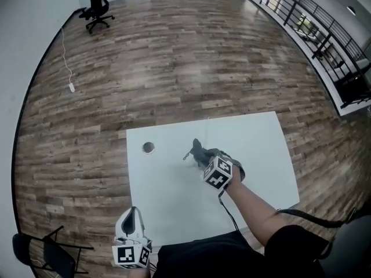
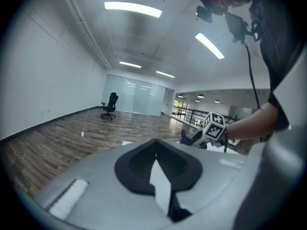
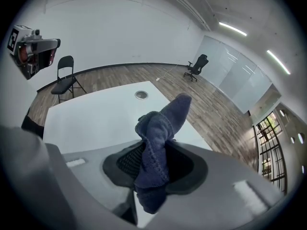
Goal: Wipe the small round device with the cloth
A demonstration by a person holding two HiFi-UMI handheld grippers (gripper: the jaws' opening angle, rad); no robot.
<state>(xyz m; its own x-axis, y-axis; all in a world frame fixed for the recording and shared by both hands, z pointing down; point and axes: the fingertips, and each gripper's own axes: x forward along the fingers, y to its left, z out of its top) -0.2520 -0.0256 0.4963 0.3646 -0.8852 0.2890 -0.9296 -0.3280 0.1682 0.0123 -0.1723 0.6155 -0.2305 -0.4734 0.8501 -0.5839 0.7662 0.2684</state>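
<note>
One cloth (image 3: 160, 123) pinched in right tongs (image 3: 152, 169) | one round device (image 1: 149, 148) | left tongs (image 2: 156, 153) closed, empty

Cloth (image 3: 156, 143) dk blue; round device (image 1: 149, 148) grey; table (image 1: 255, 143) white; floor (image 1: 174, 68) brown wood-plank pattern.

1. We see a black office chair (image 1: 97, 7) far beyond the white table's (image 1: 261, 155) far-left corner.
2. Folding chair (image 1: 49, 253) sits just off its near-left corner.
3. Dark railing (image 1: 324, 33) runs well off its far-right side.
</note>
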